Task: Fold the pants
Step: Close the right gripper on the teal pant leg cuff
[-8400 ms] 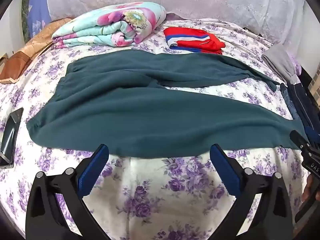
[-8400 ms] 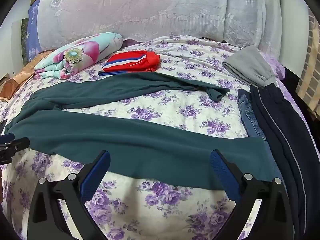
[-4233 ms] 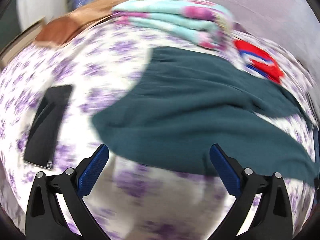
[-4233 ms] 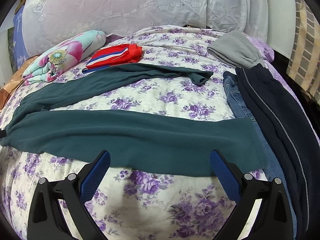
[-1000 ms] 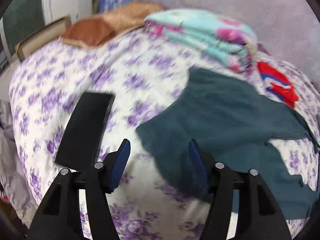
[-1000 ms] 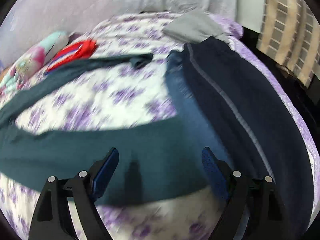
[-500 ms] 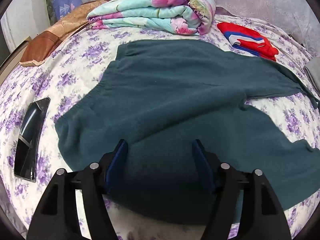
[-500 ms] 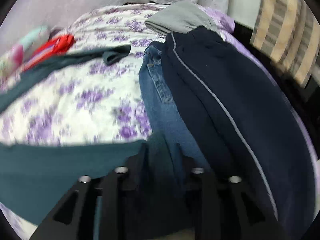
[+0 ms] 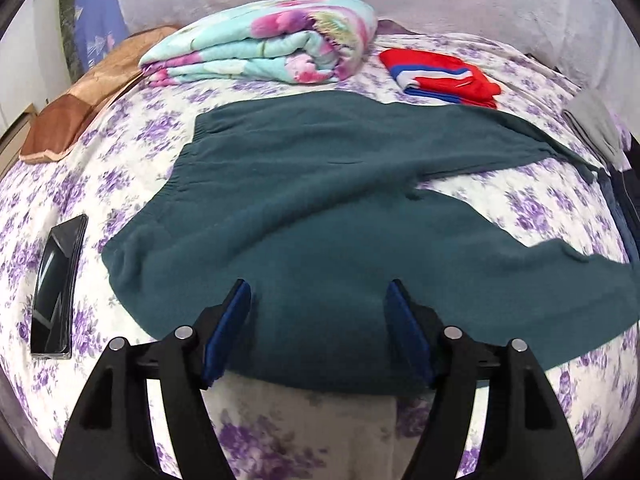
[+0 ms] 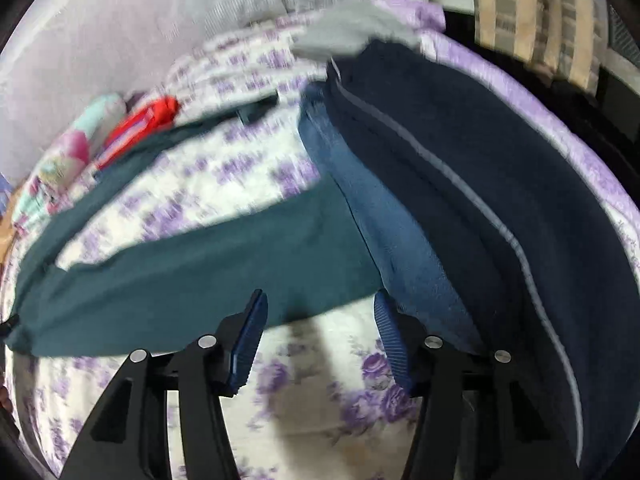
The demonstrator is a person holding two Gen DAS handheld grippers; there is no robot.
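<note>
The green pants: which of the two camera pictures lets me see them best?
The left wrist view. There the green pants lie sharp and almost whole: waistband at the left, both legs spreading right across the flowered bedsheet. The right wrist view is blurred and shows mainly the near leg's cuff end beside blue jeans.
</note>
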